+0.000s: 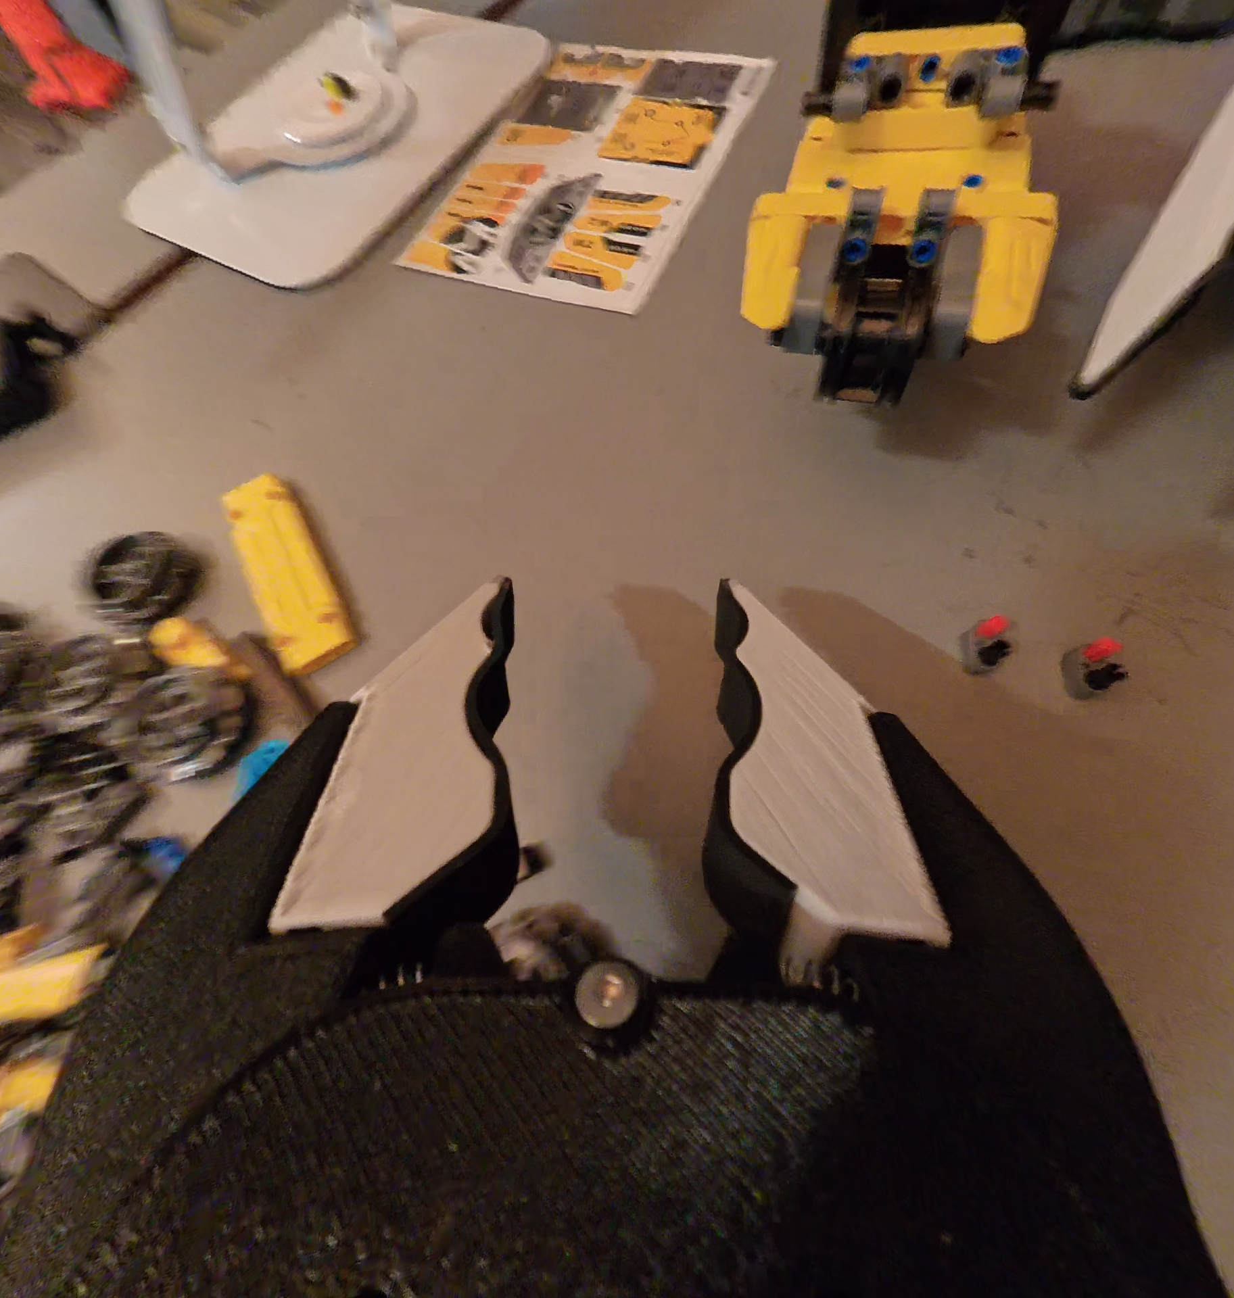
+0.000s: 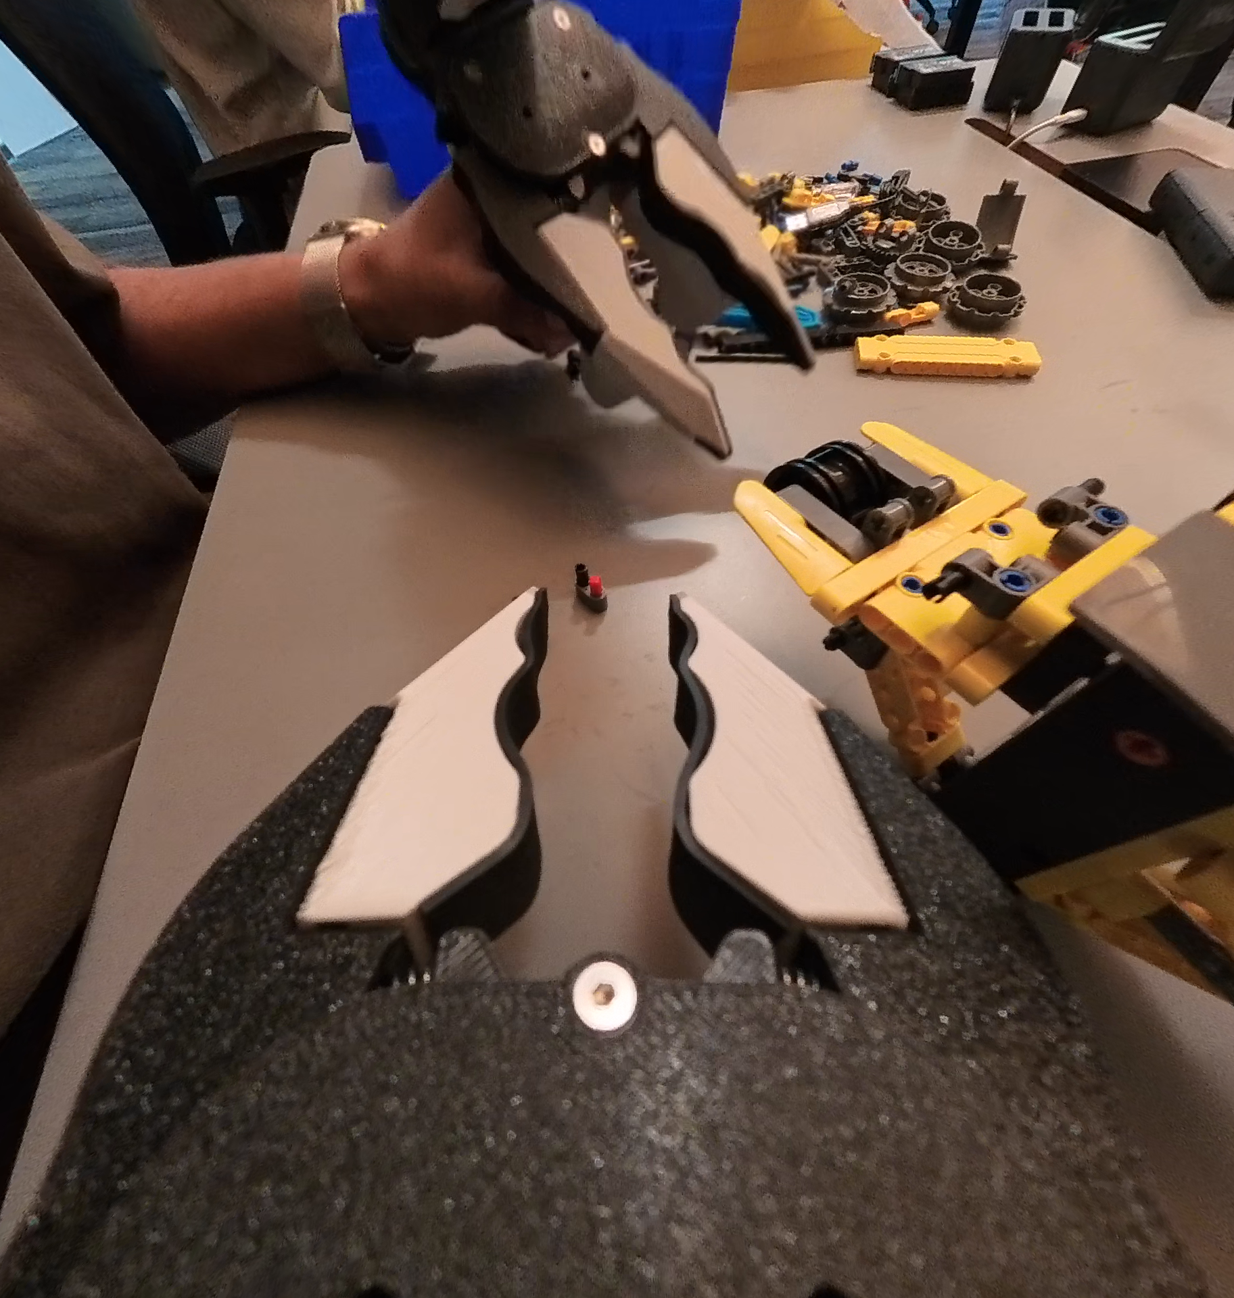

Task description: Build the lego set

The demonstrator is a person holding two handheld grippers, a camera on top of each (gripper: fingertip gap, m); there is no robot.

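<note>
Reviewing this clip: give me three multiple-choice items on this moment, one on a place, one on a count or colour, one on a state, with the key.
1. Where does the loose yellow panel lie relative to the left gripper in its own view?
A. Left of its fingertips
B. Between its fingers
C. On the sticker sheet

2. How many small grey pieces with red pins lie right of the left gripper?
A. One
B. Two
C. Four

3. What is the state of the right gripper?
A. Shut on a wheel
B. Shut, empty
C. Open, empty

Key: 1 A, the panel sits on the table beside the parts pile; 2 B, two lie side by side; 3 C, bare table shows between its fingers.
</note>
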